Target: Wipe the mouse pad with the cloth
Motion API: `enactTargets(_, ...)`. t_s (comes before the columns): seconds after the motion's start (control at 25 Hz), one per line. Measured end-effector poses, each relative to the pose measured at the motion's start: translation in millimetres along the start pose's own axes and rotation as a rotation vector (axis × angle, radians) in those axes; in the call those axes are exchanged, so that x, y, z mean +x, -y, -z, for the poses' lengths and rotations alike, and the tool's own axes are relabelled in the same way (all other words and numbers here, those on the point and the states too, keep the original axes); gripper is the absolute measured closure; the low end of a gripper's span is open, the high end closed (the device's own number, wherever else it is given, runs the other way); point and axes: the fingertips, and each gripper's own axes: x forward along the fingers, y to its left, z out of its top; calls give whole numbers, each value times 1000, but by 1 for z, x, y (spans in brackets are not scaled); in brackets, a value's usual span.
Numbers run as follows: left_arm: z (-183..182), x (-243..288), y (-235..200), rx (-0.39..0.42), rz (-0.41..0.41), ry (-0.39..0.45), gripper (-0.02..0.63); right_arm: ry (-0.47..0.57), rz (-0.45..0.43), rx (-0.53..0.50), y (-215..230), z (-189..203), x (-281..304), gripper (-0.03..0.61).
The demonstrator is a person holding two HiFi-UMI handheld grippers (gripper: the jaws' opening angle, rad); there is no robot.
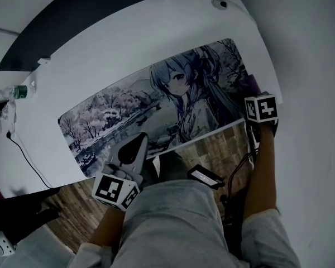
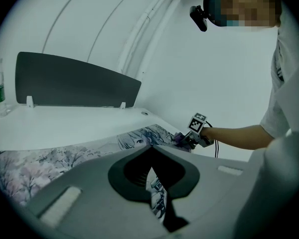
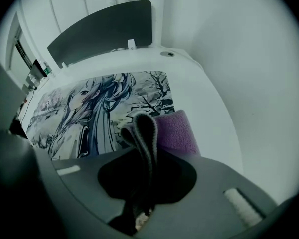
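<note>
Nearest the person, whose grey shorts fill the bottom of the head view, the left gripper (image 1: pixel 138 141) reaches over the near edge of the mouse pad (image 1: pixel 156 110). Its jaws are drawn together at the tips with nothing between them, and only a thin slit behind the tips shows the printed pad beneath. Whether it touches the pad cannot be told. To the right and a little farther out, the right gripper (image 3: pixel 142 148) is clamped on a fold of the purple cloth (image 3: pixel 175 131), the grey-edged fold standing up between its jaws. The rest of the cloth lies flat at the pad's right end (just where the print gives way to bare white). The pad, printed with a long-haired cartoon figure and blossoming trees, lies flat and slantwise across the white surface (image 1: pixel 128 49), covering much of its near half. At the surface's far left a clear bottle (image 1: pixel 15 92) with a green label is seen. Along the far edge a dark panel (image 1: pixel 72 21) stands upright.
</note>
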Motion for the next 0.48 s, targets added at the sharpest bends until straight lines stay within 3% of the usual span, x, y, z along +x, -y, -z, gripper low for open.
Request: enactTargets(0.48,11,-41,-32,-23,-16,24,595,1,-12,42,-53,10,-2,528)
